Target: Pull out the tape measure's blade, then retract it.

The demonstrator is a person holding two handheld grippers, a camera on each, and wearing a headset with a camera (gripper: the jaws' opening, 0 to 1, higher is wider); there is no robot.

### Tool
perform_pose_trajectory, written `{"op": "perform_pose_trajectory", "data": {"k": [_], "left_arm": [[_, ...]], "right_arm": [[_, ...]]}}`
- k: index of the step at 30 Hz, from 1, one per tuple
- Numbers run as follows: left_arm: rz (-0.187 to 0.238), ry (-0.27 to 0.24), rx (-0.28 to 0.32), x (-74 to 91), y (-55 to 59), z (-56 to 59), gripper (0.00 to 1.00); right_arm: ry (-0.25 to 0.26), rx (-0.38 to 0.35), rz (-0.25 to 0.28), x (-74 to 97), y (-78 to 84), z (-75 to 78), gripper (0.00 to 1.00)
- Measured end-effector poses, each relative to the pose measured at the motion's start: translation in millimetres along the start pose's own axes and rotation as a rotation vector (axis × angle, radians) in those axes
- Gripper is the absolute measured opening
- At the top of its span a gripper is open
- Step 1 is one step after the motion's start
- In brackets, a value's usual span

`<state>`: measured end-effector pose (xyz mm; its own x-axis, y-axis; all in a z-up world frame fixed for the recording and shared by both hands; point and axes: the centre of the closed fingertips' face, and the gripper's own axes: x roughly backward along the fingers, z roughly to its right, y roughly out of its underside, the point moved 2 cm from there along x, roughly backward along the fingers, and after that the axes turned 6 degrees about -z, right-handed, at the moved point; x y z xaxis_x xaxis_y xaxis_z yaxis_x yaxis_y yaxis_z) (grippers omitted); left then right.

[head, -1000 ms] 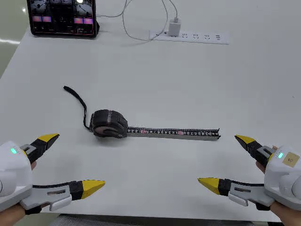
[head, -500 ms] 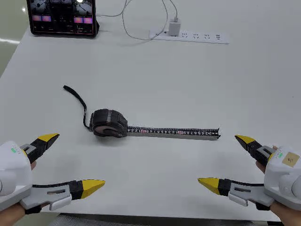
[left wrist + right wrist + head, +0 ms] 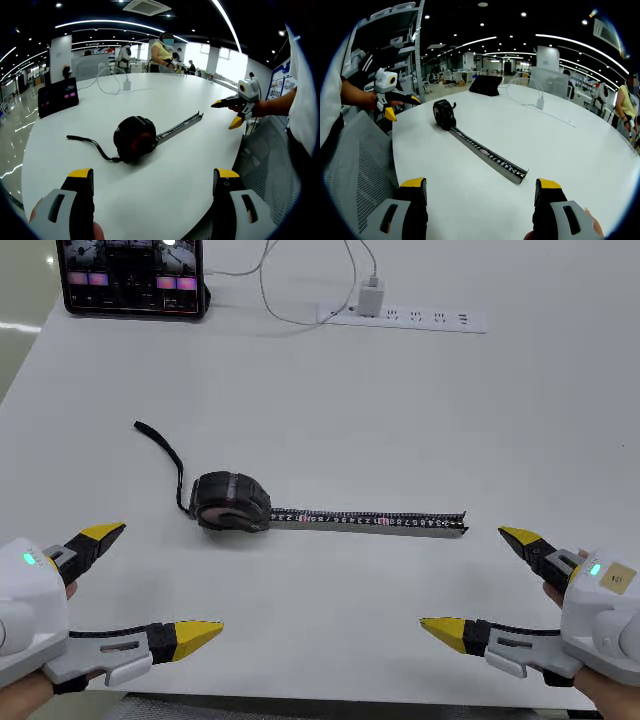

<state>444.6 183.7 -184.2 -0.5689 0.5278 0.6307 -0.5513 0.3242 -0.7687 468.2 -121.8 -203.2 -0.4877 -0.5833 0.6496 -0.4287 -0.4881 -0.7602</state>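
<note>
Your left gripper [image 3: 169, 579] and right gripper [image 3: 463, 577] both gaped, empty; you likely needed to pin the tape measure [image 3: 232, 503] while easing its drawn-out blade [image 3: 370, 521] home.

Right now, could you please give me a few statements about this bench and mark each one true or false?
1. The blade lies pulled out flat on the table. True.
2. The right gripper is shut on the blade's tip. False: it is open, apart from the tip, and holds nothing.
3. The left gripper is open and clear of the case. True.
4. The strap runs from the case alongside the blade. False: it trails off from the case's opposite side, toward the tablet.
5. A charger sits in the power strip. True.
</note>
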Motion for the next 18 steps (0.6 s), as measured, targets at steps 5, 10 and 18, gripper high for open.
{"op": "perform_pose_trajectory", "data": {"k": [5,10,18], "left_arm": [[-0.004,-0.002,-0.008,-0.1,1.1,0.5,0.98],[-0.001,-0.003,-0.006,-0.1,0.0,0.3,0.98],[-0.007,0.003,-0.008,-0.4,1.2,1.5,0.98]], "right_arm": [[-0.002,0.001,-0.002,-0.3,0.1,-0.6,0.87],[0.000,-0.001,-0.002,0.1,0.0,-0.2,0.87],[0.002,-0.002,-0.003,0.8,0.4,0.5,0.87]]}}
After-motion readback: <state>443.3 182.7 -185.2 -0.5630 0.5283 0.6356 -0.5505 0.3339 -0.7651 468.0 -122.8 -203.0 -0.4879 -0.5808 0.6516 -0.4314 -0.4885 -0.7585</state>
